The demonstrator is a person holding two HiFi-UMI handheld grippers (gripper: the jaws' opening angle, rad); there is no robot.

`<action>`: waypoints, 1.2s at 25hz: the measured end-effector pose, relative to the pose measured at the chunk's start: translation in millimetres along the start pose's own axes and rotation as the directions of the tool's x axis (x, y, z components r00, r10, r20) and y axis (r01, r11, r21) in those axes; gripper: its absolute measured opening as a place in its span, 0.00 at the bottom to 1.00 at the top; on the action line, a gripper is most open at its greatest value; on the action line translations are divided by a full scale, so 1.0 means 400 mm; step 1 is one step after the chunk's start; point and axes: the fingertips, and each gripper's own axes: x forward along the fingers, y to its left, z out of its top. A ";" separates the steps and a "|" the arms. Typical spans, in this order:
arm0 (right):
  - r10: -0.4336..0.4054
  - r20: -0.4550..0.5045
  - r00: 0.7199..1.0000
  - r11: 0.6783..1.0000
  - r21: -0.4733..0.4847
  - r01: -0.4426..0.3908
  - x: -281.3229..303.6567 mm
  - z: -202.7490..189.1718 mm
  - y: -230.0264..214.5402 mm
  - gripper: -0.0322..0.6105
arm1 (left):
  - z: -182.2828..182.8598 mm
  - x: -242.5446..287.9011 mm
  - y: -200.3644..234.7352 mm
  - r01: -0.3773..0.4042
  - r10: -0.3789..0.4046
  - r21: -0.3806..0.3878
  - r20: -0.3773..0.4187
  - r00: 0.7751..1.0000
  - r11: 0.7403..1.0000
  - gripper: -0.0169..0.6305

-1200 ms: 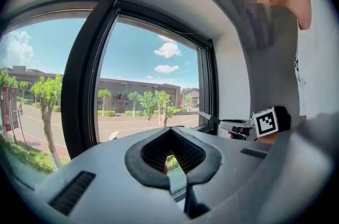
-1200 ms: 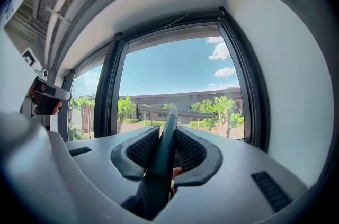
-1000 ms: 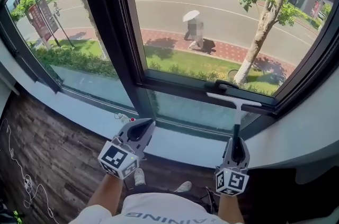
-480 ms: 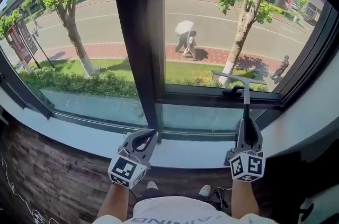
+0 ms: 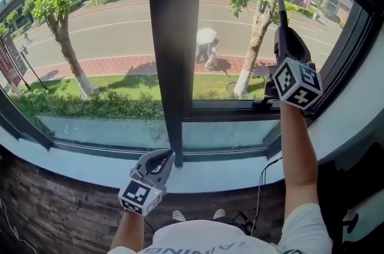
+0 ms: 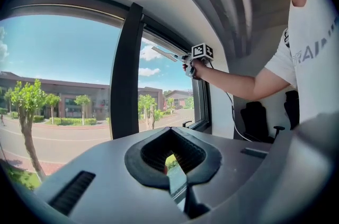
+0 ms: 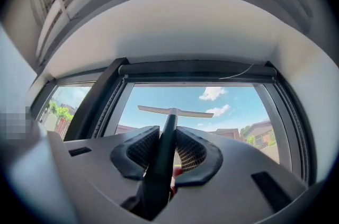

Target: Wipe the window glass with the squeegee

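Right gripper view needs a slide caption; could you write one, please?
Right gripper holding the squeegee high before the window.

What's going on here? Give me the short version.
A person is cleaning a window with a gripper in each hand. The right gripper is shut on the handle of the squeegee and holds it high, near the top of the right-hand window glass. The left gripper hangs low by the sill, jaws together with nothing between them.

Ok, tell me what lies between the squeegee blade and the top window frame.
Only bare glass, with sky showing through it, separates the squeegee blade from the top window frame; the right gripper view shows it.
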 end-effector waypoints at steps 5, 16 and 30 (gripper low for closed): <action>-0.040 0.027 0.999 0.994 -0.098 0.043 0.079 0.034 -0.023 0.21 | 0.017 0.019 -0.011 0.012 -0.012 0.020 0.020 1.000 1.000 0.05; 0.022 0.067 0.997 0.998 -0.068 -0.018 0.113 0.119 -0.049 0.21 | 0.010 0.073 -0.080 0.026 -0.025 -0.017 0.029 0.999 1.000 0.05; -0.019 0.103 0.995 0.990 -0.136 0.033 0.153 0.128 -0.032 0.21 | 0.040 0.075 -0.097 -0.014 0.015 -0.034 0.035 0.999 0.999 0.05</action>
